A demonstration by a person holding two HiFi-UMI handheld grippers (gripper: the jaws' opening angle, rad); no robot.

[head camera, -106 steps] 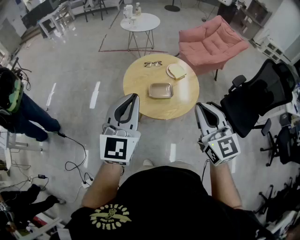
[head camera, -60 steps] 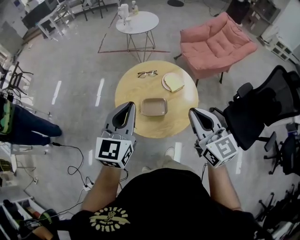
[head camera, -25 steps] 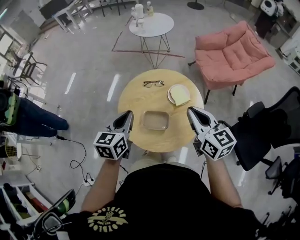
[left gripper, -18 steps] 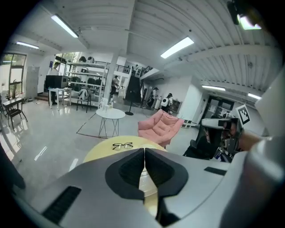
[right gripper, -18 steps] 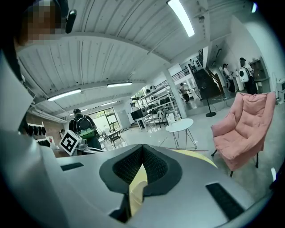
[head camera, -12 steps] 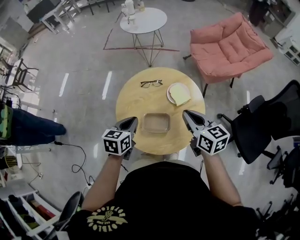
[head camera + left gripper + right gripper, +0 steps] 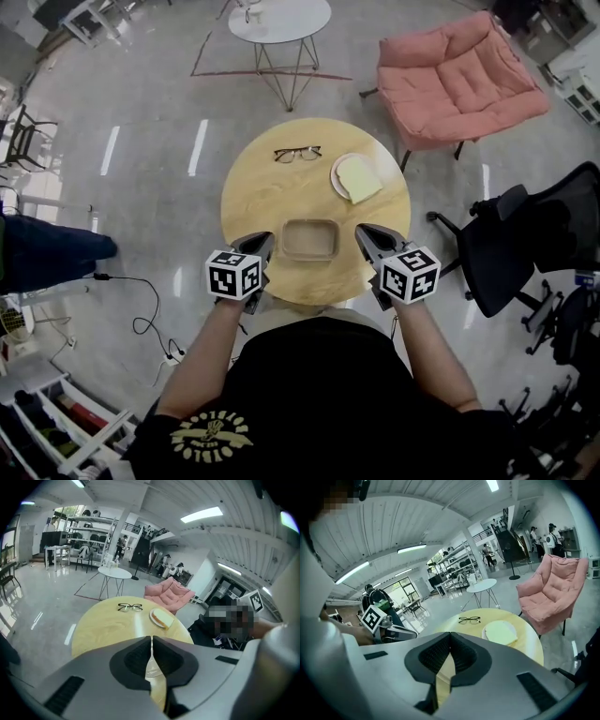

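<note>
Jaws of the left gripper (image 7: pixel 257 242) are pressed together with nothing between them; it hovers at the near left edge of the round pale wooden table (image 7: pixel 272 192). Just right of it, the shallow rectangular beige metal tray (image 7: pixel 310 239) lies flat on the table's near part, between both grippers. I judge it light, stiff, smooth, perhaps slippery; best pinched on a short-side rim. Right gripper (image 7: pixel 364 232): closed too, empty. Beyond: thin-framed spectacles (image 7: pixel 297 153), bread slice (image 7: pixel 359 178) on white plate (image 7: pixel 337 167).
</note>
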